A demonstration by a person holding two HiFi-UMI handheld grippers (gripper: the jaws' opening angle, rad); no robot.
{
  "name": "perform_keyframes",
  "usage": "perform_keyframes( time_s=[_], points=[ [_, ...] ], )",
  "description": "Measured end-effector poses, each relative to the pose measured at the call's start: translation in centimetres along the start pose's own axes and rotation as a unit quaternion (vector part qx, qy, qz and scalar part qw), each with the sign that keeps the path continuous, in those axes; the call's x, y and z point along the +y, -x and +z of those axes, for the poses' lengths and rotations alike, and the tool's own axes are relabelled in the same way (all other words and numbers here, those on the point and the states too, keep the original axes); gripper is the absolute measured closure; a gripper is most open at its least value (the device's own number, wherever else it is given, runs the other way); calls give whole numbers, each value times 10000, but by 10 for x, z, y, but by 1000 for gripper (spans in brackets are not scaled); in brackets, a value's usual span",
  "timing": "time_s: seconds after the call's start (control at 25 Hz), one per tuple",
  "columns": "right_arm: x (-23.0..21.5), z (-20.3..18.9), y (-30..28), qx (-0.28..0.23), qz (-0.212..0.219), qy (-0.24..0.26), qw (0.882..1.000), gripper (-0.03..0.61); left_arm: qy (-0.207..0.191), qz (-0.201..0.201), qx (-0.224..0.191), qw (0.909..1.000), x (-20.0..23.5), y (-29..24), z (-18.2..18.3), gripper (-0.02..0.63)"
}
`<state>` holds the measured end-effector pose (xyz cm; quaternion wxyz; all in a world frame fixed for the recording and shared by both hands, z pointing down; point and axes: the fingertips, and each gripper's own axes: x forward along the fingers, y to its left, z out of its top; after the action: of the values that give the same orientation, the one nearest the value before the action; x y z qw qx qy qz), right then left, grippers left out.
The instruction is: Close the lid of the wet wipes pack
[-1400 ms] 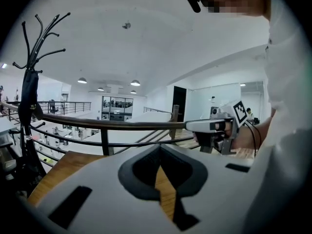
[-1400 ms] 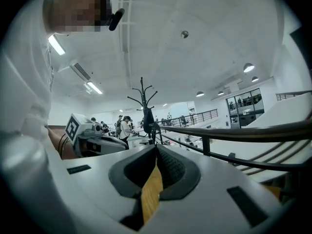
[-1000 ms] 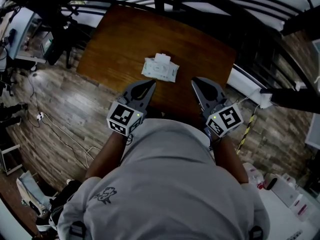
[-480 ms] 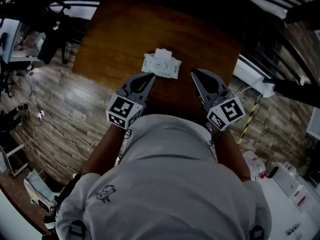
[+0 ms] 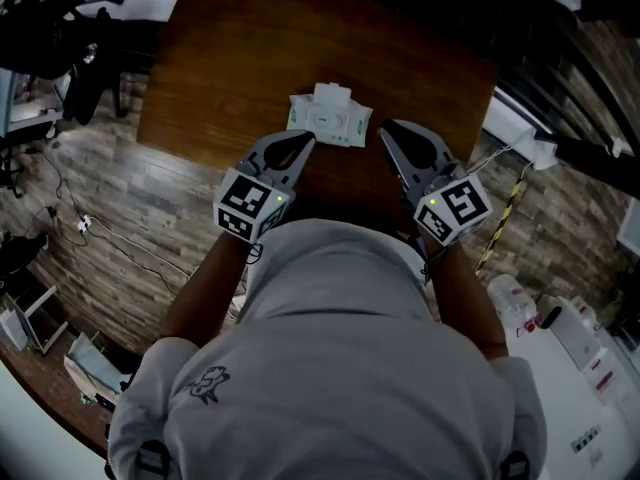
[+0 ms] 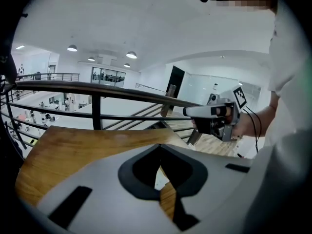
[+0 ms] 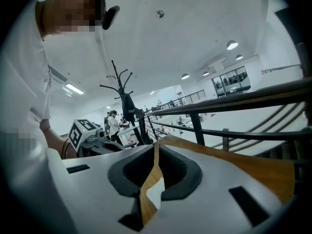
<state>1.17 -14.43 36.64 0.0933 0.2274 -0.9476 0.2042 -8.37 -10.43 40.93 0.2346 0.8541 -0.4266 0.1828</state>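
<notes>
The white soft wet wipes pack (image 5: 330,120) lies on the brown wooden tabletop (image 5: 225,78). The left claw (image 5: 304,139) and the right claw (image 5: 386,127), both clenched and empty, flank it.

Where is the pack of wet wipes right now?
In the head view the wet wipes pack lies on the wooden table, just ahead of the left gripper and right gripper, between their tips.
</notes>
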Motion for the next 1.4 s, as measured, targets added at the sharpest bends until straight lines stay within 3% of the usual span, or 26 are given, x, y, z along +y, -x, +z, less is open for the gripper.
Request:
perform_keyframes(
  time_s=[0.76, 1.4],
  points=[
    [-49, -72, -68, 679, -218, -659, 9953, 540, 357, -155, 954, 9947, 75, -59, -86, 601],
    [-79, -123, -98, 1109, -174, -971, 9889, 498, 409, -135, 1753, 9836, 100, -96, -148, 601]
  ],
)
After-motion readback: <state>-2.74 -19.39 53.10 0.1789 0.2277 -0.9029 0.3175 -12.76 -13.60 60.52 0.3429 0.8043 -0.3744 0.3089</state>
